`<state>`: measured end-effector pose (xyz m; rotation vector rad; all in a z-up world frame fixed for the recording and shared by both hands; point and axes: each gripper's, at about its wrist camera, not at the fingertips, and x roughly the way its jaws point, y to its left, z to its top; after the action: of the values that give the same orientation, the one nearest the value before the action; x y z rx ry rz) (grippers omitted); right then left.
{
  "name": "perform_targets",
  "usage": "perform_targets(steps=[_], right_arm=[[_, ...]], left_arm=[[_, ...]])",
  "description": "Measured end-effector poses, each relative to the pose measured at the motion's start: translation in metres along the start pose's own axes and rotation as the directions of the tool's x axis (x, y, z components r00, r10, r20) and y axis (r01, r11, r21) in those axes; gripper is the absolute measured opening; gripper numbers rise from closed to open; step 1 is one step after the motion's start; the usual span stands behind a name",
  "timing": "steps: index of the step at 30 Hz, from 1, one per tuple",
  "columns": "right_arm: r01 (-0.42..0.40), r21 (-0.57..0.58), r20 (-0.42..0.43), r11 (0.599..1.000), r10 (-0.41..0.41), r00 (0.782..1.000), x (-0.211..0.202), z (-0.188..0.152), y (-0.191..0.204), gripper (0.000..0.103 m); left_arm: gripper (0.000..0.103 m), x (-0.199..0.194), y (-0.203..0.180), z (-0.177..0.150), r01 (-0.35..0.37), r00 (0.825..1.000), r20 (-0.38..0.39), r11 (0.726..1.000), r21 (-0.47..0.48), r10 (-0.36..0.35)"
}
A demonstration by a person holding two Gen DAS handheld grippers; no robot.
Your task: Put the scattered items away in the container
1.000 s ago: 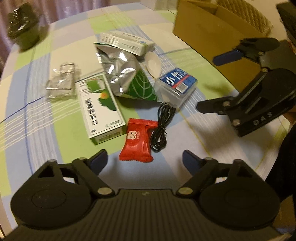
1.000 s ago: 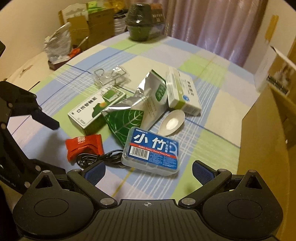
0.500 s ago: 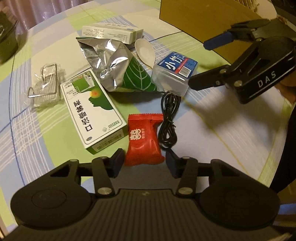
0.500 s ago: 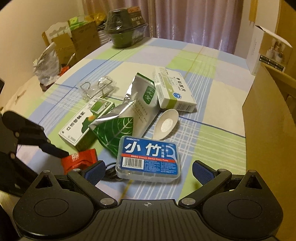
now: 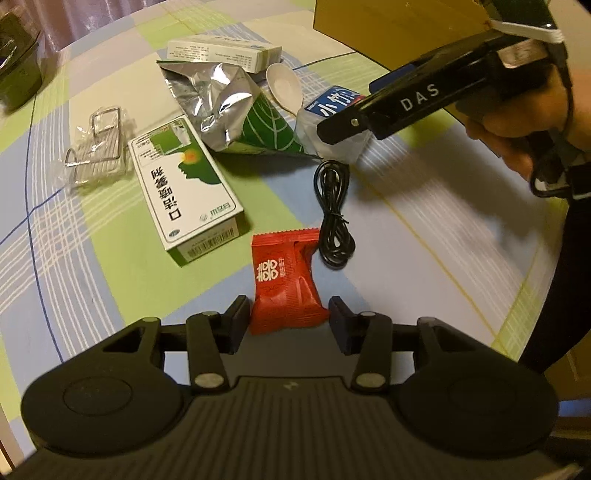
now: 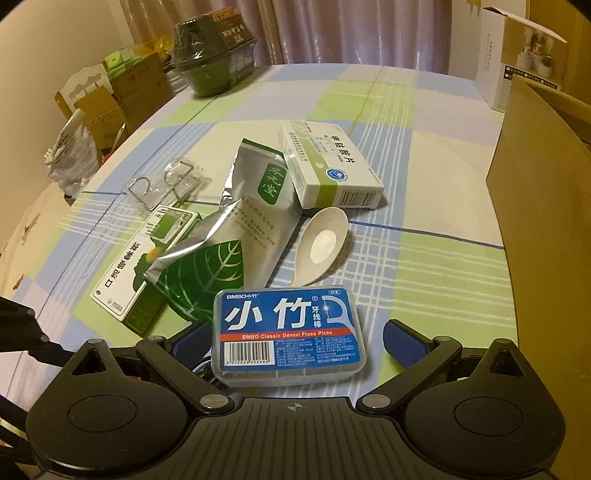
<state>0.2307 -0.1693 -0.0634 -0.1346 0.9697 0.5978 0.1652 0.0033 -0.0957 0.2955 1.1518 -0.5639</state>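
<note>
Left wrist view, left to right. Wire clip in clear wrap (image 5: 96,147) lies at upper left, apart from the rest. Green box (image 5: 184,188) sits left of centre. Foil pouch (image 5: 236,118) is at upper centre, with the white box (image 5: 221,51) and spoon (image 5: 284,86) behind it. Red packet (image 5: 284,286) is at lower centre, the left gripper (image 5: 286,321) pinching its near end, pads against both sides. Black cable (image 5: 332,218) lies just beside the packet's far right corner. The container (image 5: 388,33) is a cardboard box at upper right.

Right wrist view. Floss case (image 6: 290,334) is at lower centre, between the spread fingers of the right gripper (image 6: 295,341); pads do not yet press it.

Judgement: the left should lift straight up so the packet clears the cable. The right should centre on the case's short sides before closing, since the smooth plastic may slip, and avoid catching the pouch corner just beside it.
</note>
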Motion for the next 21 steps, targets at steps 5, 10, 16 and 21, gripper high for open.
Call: perform_targets(steps=[5, 10, 16, 21], right_arm=[[-0.006, -0.068, 0.015, 0.998, 0.007, 1.000, 0.001, -0.007, 0.006, 0.090], [0.007, -0.083, 0.019, 0.997, -0.005, 1.000, -0.002, -0.011, 0.007, 0.088], [0.056, -0.072, 0.008, 0.996, -0.056, 0.998, -0.022, -0.021, 0.007, 0.088], [0.097, -0.066, -0.012, 0.993, -0.098, 0.995, -0.039, -0.042, 0.007, 0.088]], left_arm=[[0.056, -0.006, -0.001, 0.000, -0.002, 0.999, 0.033, 0.999, -0.039, 0.003], [0.056, -0.004, 0.001, 0.001, -0.003, 0.999, 0.037, 0.999, -0.053, 0.005], [0.056, 0.002, 0.003, 0.004, 0.020, 0.999, 0.034, 0.997, -0.071, -0.018], [0.052, 0.004, 0.003, 0.007, 0.014, 0.999, 0.038, 0.998, -0.067, -0.011]])
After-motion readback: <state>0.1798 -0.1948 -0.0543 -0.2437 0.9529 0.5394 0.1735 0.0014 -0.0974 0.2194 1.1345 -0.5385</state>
